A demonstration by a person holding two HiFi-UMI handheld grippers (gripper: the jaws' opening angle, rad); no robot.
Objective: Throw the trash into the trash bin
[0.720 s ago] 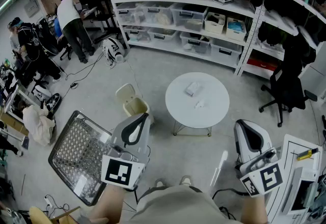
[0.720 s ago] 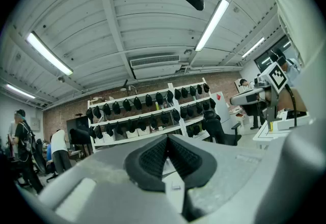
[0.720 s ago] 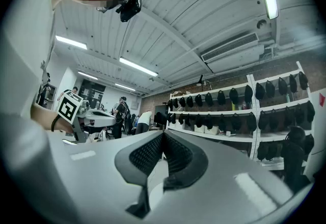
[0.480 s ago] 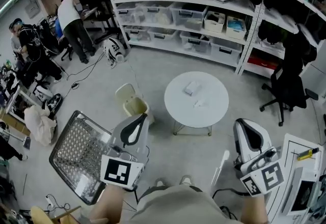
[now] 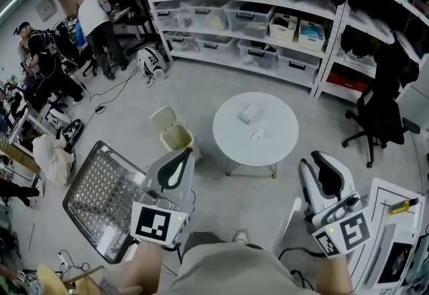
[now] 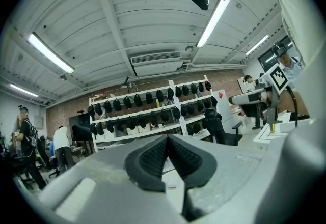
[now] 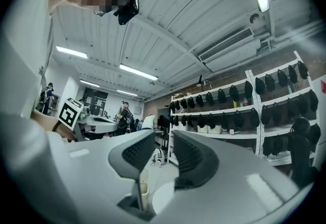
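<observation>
While both grippers are held low and near the person, the trash lies on the round white table (image 5: 275, 146) farther out across the grey floor. It is two pieces. One is a flattened, crumpled pale grey-white wrapper (image 5: 249, 113) towards the far side of the tabletop. The other is a smaller white scrap (image 5: 257, 134), nearer and slightly to the right of the wrapper, apart from it.

Both pieces are well apart from the tools. The left gripper (image 5: 179, 161) is nearer than the table and to its left. The right gripper (image 5: 316, 167) is nearer than the table and to its right, so the trash lies beyond and between the two. Neither gripper touches the table.

The left gripper's ribbed black pads (image 6: 153, 159) meet at their tips with nothing between them. The right gripper's jaws stand a little apart, a narrow empty gap between the pads (image 7: 137, 154), holding nothing.

One cream plastic trash bin (image 5: 175, 141) stands on the floor left of the table, its lid tipped up and open, just beyond the left gripper's tip in the head view.

By count: two pieces of trash, one bin, one table, two grippers.
</observation>
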